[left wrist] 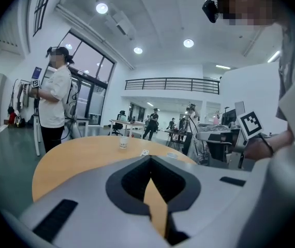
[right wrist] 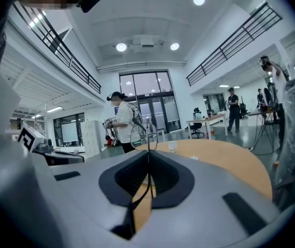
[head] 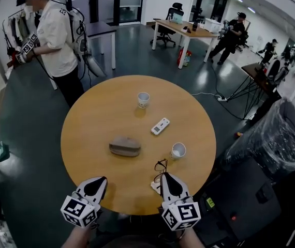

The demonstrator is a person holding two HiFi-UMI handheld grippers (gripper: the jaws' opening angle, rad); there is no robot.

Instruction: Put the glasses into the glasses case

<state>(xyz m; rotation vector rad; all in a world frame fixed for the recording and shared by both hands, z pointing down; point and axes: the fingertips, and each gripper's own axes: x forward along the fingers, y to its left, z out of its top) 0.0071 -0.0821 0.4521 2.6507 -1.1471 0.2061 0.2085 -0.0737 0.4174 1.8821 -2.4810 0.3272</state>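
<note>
Right gripper [head: 165,175], lower centre-right of the head view, jaws clamped on the thin-framed glasses [head: 161,166], which stick out past the tips over the near table [head: 96,118] edge. Left gripper [head: 102,180], lower left, jaws together, nothing between them. Glasses case [head: 125,146] lies mid-table, apart from both grippers, and looks closed, though it's small in the frame.

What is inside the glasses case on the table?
Its inside cannot be seen: the glasses case lies closed on the table. The glasses are not in it; the right gripper pinches them near the table's edge.
</note>
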